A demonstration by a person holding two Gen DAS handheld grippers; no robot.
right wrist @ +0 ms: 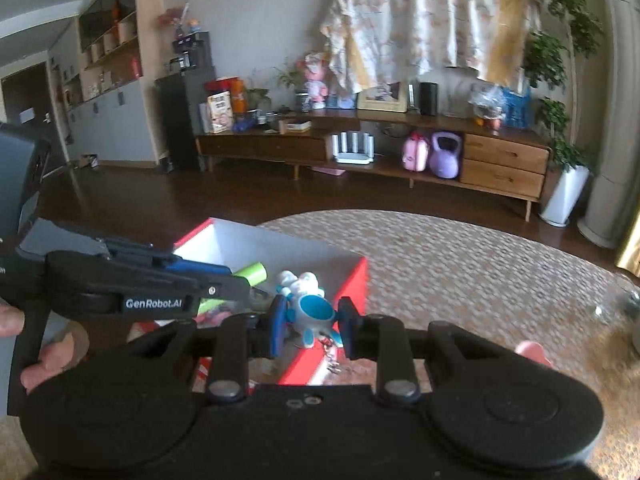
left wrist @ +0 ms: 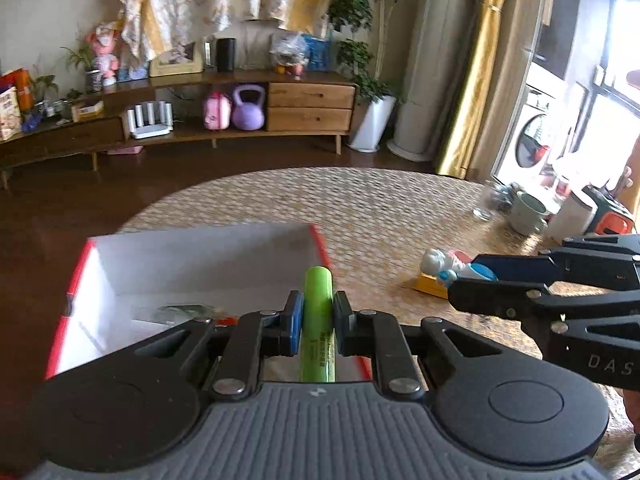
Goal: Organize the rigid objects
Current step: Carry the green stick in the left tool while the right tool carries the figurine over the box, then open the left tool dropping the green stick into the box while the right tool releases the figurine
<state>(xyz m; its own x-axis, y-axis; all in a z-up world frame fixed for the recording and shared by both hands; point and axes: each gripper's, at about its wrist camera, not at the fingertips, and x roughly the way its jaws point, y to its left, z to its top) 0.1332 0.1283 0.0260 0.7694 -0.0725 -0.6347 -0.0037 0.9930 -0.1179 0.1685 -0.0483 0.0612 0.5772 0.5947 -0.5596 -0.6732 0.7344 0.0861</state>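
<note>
1. Left wrist view: the left gripper (left wrist: 316, 320) was clamped on a green marker (left wrist: 318, 320) above the red-edged box (left wrist: 200, 264); something small in the box was too blurred to name. The box sat on a woven mat (left wrist: 380, 208), a mug (left wrist: 528, 212) further right.

2. Right wrist view: the right gripper (right wrist: 312, 324) pinched a blue-and-white toy figure (right wrist: 310, 308) at the box's (right wrist: 352, 280) near corner. A wooden sideboard (right wrist: 504, 160) stood behind; the mat's (right wrist: 460, 272) right edge was smeared.

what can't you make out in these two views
- Box contents: in the left wrist view the left gripper, shut on the green marker, covers most of the floor.
- Toy in the right gripper: the pads hide its sides; the dangling keyring is too small to read.
- Glass beside the mug: blurred, contents unclear.
- Yellow item under the right gripper: mostly covered.
</note>
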